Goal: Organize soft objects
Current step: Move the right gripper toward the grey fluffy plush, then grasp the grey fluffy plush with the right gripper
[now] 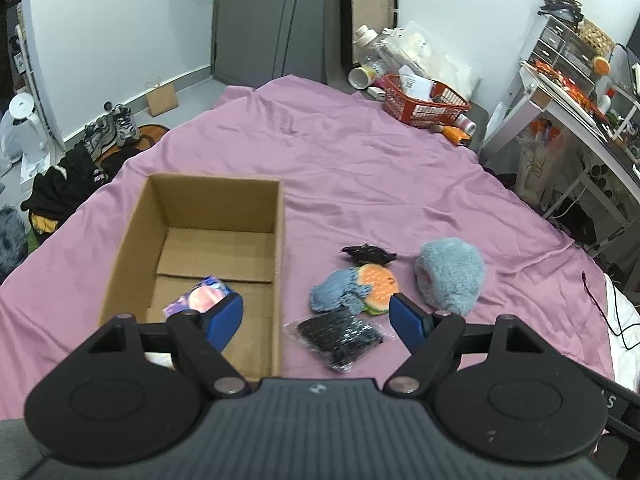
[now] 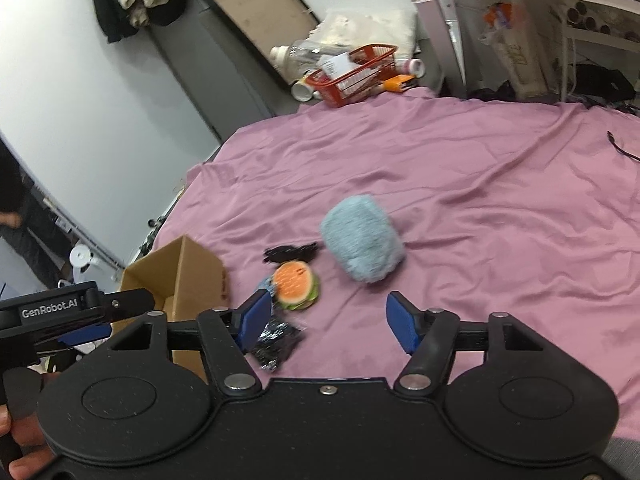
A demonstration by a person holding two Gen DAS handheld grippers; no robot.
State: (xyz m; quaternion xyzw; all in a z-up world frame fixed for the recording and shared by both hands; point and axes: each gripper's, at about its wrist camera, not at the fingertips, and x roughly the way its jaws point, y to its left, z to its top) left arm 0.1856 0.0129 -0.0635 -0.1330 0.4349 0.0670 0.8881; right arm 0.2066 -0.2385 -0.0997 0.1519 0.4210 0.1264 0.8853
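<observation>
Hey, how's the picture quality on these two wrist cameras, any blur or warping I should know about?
Left wrist view: mostly sharp; fisheye bends the walls and the bed's edges; the cardboard box and burger plush are crisp. Right wrist view: tilted and softer, with the burger plush and fluffy blue item smeared by what looks like motion blur. Even indoor light, no strong glare in either.

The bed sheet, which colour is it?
Pinkish purple bed sheet, plain, seen best in the left wrist view.

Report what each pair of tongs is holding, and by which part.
Nothing is held. The left tongs and right tongs are both open and empty above the pink sheet; the burger plush lies ungripped.
</observation>
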